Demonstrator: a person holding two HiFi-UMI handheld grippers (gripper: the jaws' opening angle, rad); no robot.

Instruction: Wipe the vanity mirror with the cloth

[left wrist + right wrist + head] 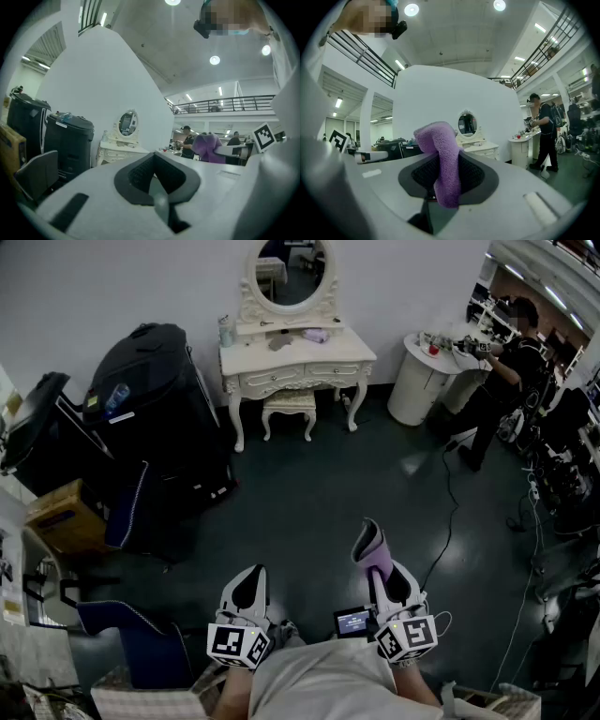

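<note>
Cloth (440, 159), fluffy purple, seemingly folded, sits clamped in right gripper (446, 180).

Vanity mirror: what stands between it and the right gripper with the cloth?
Head view: bare dark floor runs from the right gripper, shut on the cloth, to the stool and dressing table under the vanity mirror.

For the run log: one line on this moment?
phase: pre-wipe | right hand-held gripper: shut on purple cloth | left hand-held gripper: shut, empty | vanity mirror: far, untouched
</note>
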